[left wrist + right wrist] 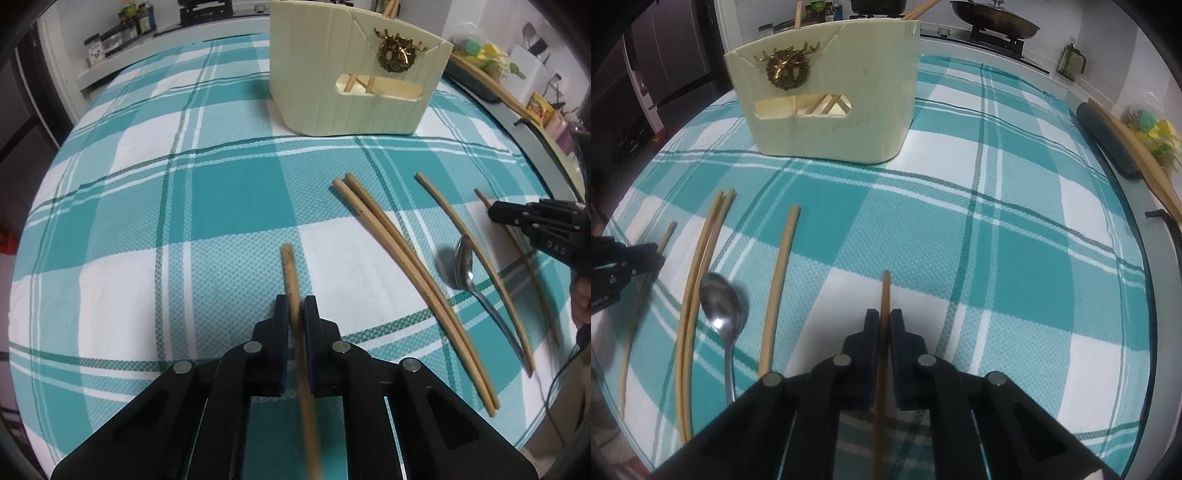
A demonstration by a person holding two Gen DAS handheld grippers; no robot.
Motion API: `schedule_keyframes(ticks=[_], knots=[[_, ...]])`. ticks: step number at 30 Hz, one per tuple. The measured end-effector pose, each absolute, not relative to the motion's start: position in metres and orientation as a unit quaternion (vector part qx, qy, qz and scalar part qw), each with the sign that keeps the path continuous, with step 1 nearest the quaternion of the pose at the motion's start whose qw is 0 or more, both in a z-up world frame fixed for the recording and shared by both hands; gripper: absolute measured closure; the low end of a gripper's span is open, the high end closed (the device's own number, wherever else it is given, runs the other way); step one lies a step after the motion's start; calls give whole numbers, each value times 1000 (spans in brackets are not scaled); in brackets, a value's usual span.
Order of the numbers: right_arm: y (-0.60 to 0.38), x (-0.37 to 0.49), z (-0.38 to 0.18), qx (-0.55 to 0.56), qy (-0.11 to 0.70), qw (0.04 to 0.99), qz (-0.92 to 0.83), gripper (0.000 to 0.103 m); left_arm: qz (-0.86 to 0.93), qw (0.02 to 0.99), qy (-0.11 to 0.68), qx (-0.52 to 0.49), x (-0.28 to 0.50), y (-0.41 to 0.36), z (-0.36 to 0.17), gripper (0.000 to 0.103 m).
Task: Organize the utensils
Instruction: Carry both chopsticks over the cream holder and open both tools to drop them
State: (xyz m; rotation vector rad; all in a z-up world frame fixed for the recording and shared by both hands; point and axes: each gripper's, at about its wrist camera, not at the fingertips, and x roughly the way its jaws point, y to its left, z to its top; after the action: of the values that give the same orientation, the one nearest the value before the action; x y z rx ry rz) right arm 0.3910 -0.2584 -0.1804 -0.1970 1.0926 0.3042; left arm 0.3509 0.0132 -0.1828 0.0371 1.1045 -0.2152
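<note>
My left gripper [295,306] is shut on a wooden chopstick [290,269] and holds it above the checked cloth. My right gripper [884,321] is shut on another chopstick [885,291]; it also shows in the left wrist view [496,214]. A pair of chopsticks [399,251], a single chopstick [458,229] and a metal spoon [463,266] lie on the cloth between the grippers. The cream utensil holder [332,74] with a gold wreath stands at the back and holds several chopsticks. It also shows in the right wrist view [831,92].
The table [129,221] has a teal and white checked cloth. A dark roll [1108,136] and a wooden spatula [1137,147] lie at the right edge. Jars [122,33] and a stove with a pan [993,18] stand behind.
</note>
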Motion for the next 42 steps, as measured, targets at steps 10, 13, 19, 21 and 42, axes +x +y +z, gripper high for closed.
schedule_keyframes(ticks=[10, 13, 19, 21, 42], knots=[[-288, 374, -112, 27, 452, 876, 167, 97, -118, 899, 420, -35, 323, 34, -98, 98], [-292, 357, -77, 40, 421, 888, 178, 97, -130, 913, 385, -40, 307, 37, -68, 98], [-296, 319, -22, 45, 363, 912, 187, 97, -148, 928, 335, -61, 282, 41, -34, 99], [-297, 306, -9, 43, 342, 920, 185, 97, -153, 931, 323, -69, 274, 42, -27, 99], [-281, 249, 82, 6, 184, 966, 180, 97, -183, 952, 236, -69, 248, 38, 63, 99]])
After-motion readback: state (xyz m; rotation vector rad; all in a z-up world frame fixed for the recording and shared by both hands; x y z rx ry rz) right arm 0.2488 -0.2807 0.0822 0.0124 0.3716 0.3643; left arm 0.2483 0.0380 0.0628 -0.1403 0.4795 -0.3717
